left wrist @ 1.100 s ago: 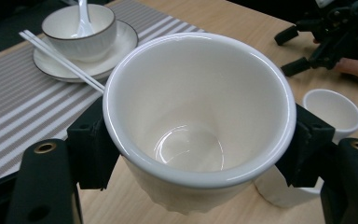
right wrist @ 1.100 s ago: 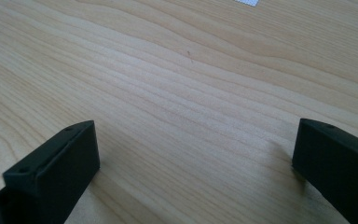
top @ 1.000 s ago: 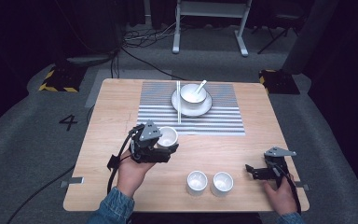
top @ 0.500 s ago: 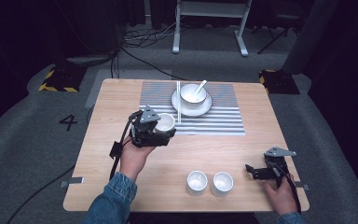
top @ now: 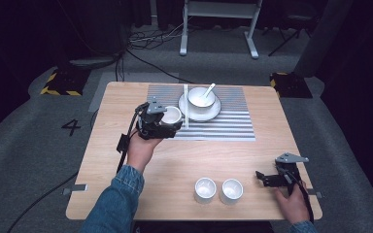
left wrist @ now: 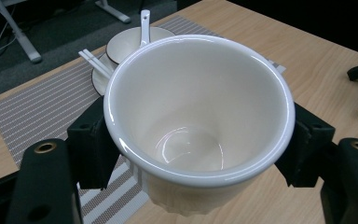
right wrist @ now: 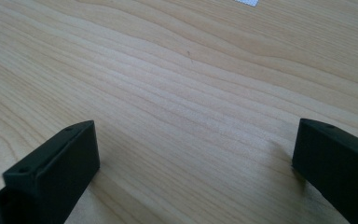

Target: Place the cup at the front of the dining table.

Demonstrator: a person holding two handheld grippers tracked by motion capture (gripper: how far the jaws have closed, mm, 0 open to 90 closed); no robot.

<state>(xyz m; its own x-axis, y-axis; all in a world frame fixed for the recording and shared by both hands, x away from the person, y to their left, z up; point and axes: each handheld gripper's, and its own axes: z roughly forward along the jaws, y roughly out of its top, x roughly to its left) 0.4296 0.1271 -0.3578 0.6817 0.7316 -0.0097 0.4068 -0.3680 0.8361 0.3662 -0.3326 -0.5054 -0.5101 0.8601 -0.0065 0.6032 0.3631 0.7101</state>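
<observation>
Jaws of the left gripper (top: 167, 127) pinch a white cup (top: 170, 115) from both sides, one pad against each outer wall, so the cup sits upright between them with its mouth open to the camera. Held at the left edge of the striped mat (top: 223, 126), the cup lies just beside the chopsticks (top: 186, 104) and near the bowl (top: 201, 97) on its plate. Right gripper (top: 266, 178) rests on the table (top: 184, 165), jaws spread with nothing between them.
</observation>
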